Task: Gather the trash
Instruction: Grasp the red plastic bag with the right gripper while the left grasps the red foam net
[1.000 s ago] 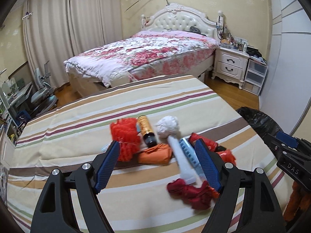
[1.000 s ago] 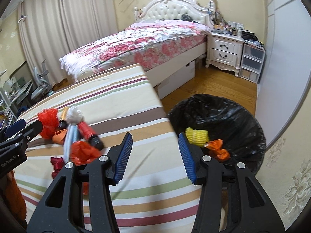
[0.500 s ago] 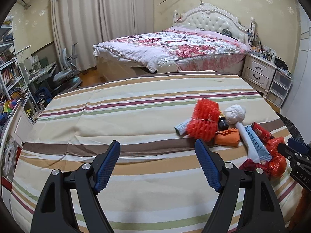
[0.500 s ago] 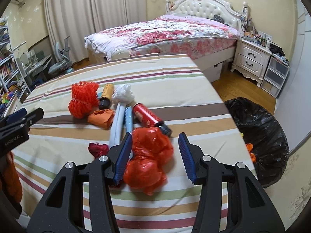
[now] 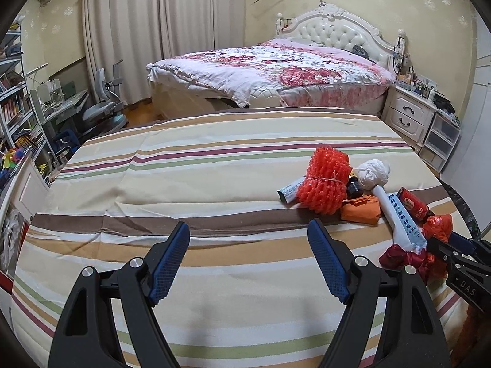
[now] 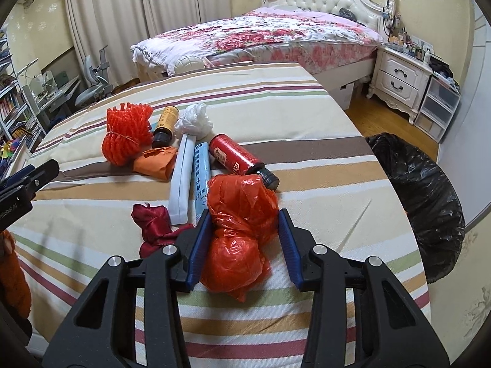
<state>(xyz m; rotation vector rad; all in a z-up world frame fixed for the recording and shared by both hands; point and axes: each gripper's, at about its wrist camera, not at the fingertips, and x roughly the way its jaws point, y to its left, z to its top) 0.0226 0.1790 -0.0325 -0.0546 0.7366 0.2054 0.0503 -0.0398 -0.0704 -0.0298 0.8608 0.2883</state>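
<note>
A crumpled red plastic bag (image 6: pixel 242 230) lies on the striped bed cover (image 6: pixel 307 116) between the jaws of my right gripper (image 6: pixel 245 211). The jaws are closing, and the pads stand at the bag's sides without squeezing it. Beyond it lie a red can (image 6: pixel 236 156), two pale tubes (image 6: pixel 191 171), an orange paper wad (image 6: pixel 156 162), a red net (image 6: pixel 125 135), a brown bottle (image 6: pixel 165 125), a white wad (image 6: pixel 193 121) and a dark red cloth (image 6: pixel 153 224). My left gripper (image 5: pixel 248 224) is open over bare cover, left of the pile.
A bin lined with a black bag (image 6: pixel 429 190) stands on the wooden floor off the cover's right edge. Farther back are a floral bed (image 6: pixel 260 33) and a white nightstand (image 6: pixel 399 76). A desk, chair and shelves (image 5: pixel 46 107) fill the left side.
Both grippers swung left from the bin side to the pile. The right gripper came down around the red plastic bag and its jaws narrowed. The left jaws kept their width.
</note>
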